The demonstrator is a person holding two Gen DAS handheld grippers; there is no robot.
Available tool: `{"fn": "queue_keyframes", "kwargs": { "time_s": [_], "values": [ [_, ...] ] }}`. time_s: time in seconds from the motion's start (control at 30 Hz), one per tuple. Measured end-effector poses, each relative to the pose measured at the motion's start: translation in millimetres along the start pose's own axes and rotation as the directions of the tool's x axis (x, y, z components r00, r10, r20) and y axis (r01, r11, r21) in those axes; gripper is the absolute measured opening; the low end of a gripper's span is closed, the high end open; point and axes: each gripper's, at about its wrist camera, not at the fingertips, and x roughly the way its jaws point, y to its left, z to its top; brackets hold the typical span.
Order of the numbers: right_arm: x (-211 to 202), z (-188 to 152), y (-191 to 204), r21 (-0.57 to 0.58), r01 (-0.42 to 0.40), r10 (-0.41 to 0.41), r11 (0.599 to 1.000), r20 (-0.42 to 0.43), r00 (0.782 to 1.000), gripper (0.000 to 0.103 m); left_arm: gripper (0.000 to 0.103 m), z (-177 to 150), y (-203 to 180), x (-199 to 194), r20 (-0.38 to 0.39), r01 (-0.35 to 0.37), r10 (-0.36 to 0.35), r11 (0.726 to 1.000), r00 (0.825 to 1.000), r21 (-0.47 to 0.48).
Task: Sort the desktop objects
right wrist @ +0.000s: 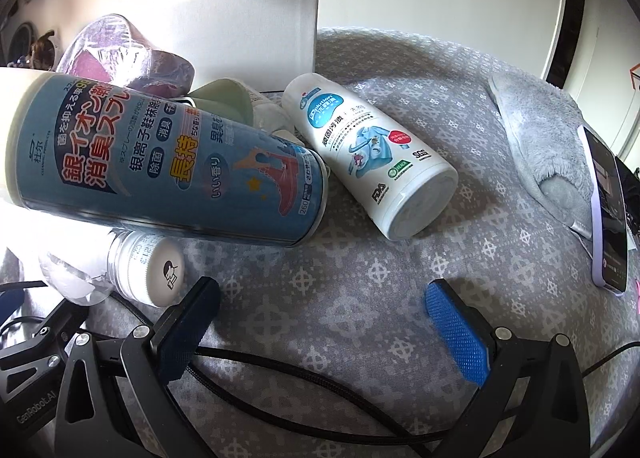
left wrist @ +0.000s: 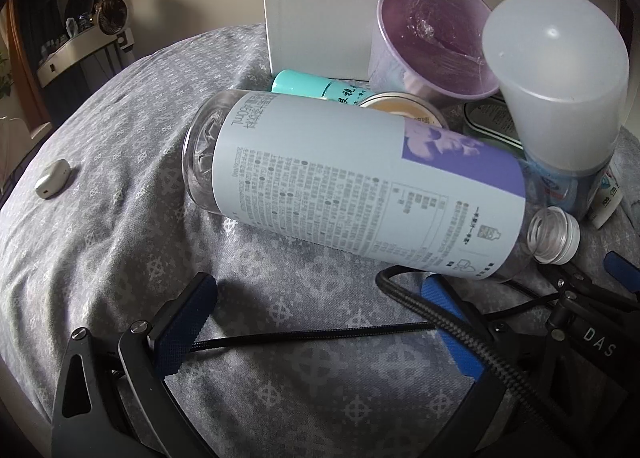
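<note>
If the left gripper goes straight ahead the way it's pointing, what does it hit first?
Most likely the clear bottle lying on its side across the path of the open left gripper. Only patterned cloth seems to lie between them, though depth is uncertain.

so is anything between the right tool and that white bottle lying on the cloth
Nothing visible. The right tool is open, and only bare patterned cloth lies between its fingers and the white bottle. The blue spray can lies just left of the bottle, close beside it near the top, so a wide approach could brush it.
</note>
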Motion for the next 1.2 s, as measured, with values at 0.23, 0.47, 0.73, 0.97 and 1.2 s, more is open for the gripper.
{"fn": "queue_keyframes", "kwargs": {
  "time_s": [0.23,0.47,0.73,0.97,1.2],
  "values": [
    [0.1,-0.9,0.3,0.000,0.000,0.000,1.000,0.000,1.000,0.103,0.103,-0.2,0.0,-1.0,0.000,-0.001,0.001,1.000,1.000,-0.001],
    [0.2,-1.6,-0.7,0.000,0.000,0.000,1.000,0.000,1.000,0.103,0.103,-0.1,-0.1,0.1,0.000,-0.001,0.001,1.000,1.000,-0.001],
    [0.3,-1.4,-2.5,0.000,-0.001,0.001,1.000,0.000,1.000,0.103,0.103,-0.1,-0.1,0.1,0.000,-0.004,0.004,1.000,1.000,-0.004],
    [0.1,-0.1,-2.6,-0.001,-0.001,0.001,1.000,-0.001,1.000,0.103,0.103,-1.5,-0.9,0.2,0.001,-0.001,0.001,1.000,1.000,-0.003],
    [0.8,1.6,-3.5,-0.002,0.000,0.000,1.000,-0.001,1.000,0.103,0.103,-0.8,-2.9,3.2,0.001,-0.003,0.003,1.000,1.000,-0.002]
  ]
}}
